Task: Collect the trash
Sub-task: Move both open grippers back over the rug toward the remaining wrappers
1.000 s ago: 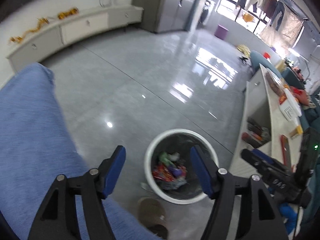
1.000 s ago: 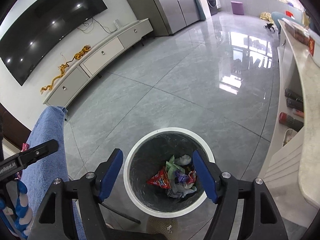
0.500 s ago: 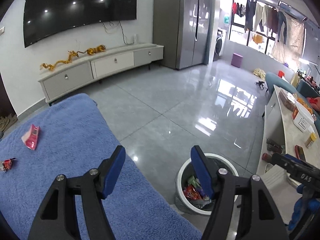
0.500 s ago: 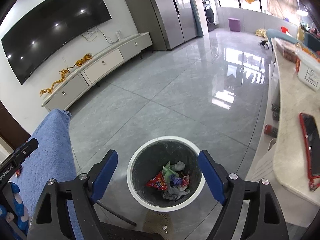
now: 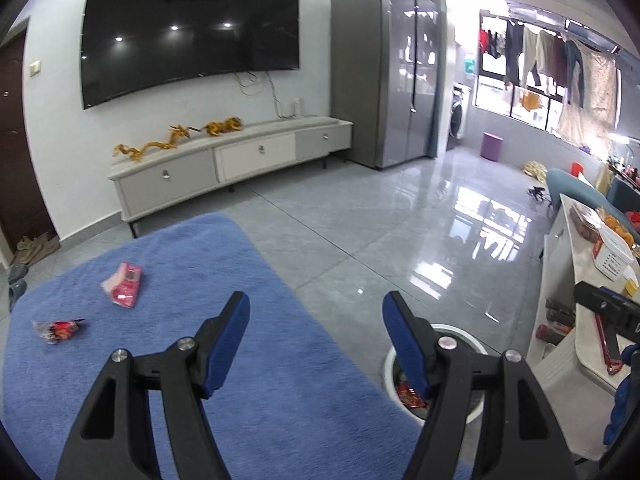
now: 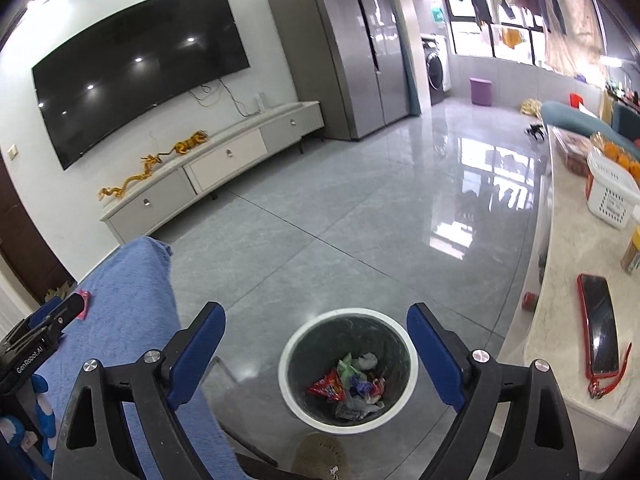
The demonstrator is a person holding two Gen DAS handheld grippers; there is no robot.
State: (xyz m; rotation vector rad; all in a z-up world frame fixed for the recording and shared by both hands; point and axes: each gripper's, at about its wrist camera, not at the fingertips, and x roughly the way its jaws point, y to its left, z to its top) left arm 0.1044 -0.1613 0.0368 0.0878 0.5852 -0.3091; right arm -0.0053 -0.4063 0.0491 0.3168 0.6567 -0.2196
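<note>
Black plastic on the left gripper (image 6: 36, 344) reads "GenRobot.AI". Both the left gripper and the right gripper (image 6: 316, 332) are opening, nothing between them. Pink wrapper (image 5: 125, 284) and red wrapper (image 5: 58, 329) lie on the blue cloth (image 5: 256, 400), well inside its edge. White-rimmed bin (image 6: 348, 368) beside it already holds crumpled wrappers, open floor beyond.

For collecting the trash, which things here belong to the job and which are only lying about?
Job:
- pink wrapper
- red wrapper
- bin, already holding trash

Lying about:
- phone
- white basket
- gold dragons
- purple stool
</note>
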